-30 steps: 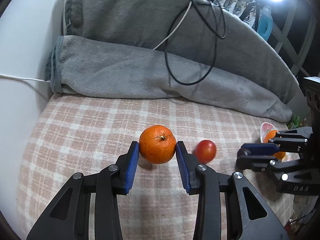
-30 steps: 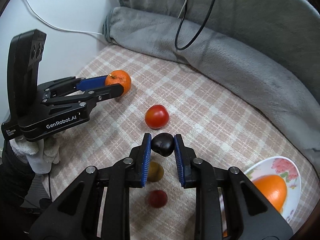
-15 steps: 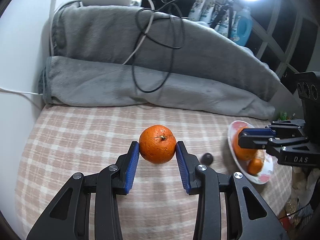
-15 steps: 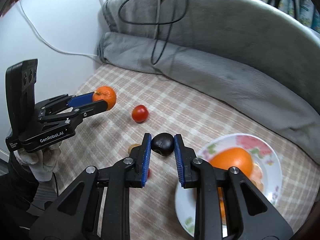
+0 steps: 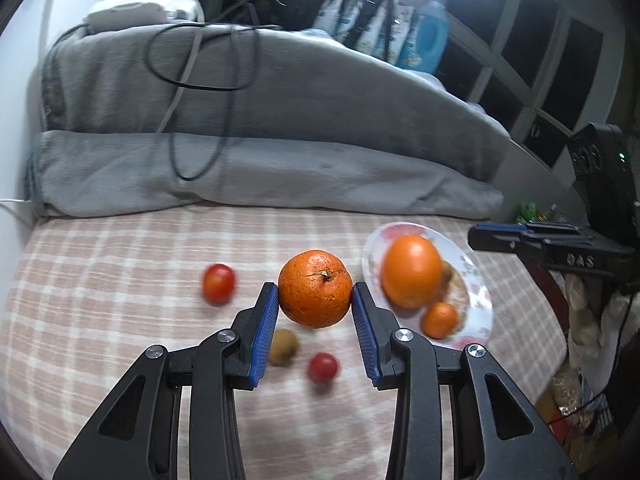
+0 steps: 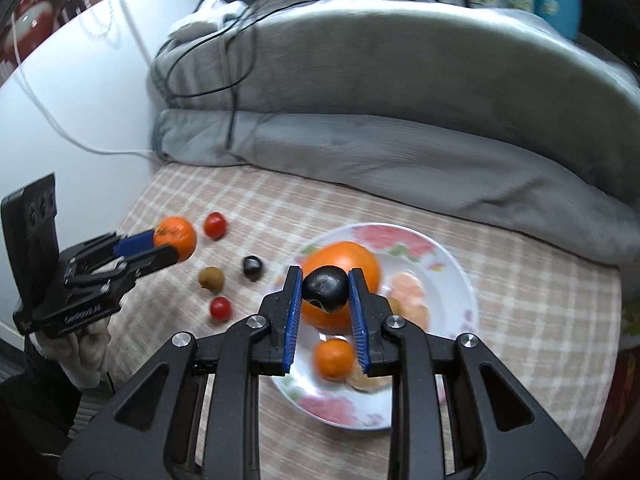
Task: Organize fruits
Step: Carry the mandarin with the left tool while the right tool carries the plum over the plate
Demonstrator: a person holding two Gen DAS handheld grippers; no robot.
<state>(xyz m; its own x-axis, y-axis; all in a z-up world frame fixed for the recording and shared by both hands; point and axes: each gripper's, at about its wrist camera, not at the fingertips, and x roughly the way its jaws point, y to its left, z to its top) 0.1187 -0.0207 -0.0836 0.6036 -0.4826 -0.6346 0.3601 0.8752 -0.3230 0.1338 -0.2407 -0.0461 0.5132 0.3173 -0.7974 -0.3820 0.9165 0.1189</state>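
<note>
Fruit-sorting on a bed w/ a checked pink cover [image 5: 120, 264]; grey blanket [image 5: 256, 172] bunched along the back. Both grippers are loaded.

Left gripper [image 5: 315, 292]: fingers closed on a mandarin [image 5: 315, 288], pads on its two sides, stem facing the camera, held above the cover. It hangs left of the floral plate [image 6: 452, 276], prob. waiting its turn since the other gripper is over the plate.

Right gripper [image 6: 325, 290]: fingers clamped on a small dark fruit [image 6: 325, 288], maybe a plum or chestnut, can't tell. It's held right over the plate, above the big orange [image 6: 340, 276]. My guess: about to be dropped in, and it needs a gap beside the orange or it'll roll off it.

Already on the plate: big orange, a small mandarin [image 6: 334, 360], some peeled segments [image 6: 408, 288], blurred.

Loose on the cover, left of the plate: large tomato [image 6: 215, 225], cherry tomato [image 6: 221, 307], kiwi [image 6: 211, 279], 2nd dark fruit [image 6: 253, 267]. All near each other, not touching. So roughly half done, four pieces left after these two.

Risk: soft bedding, plate looks tilted in left view, round fruit could roll off.
</note>
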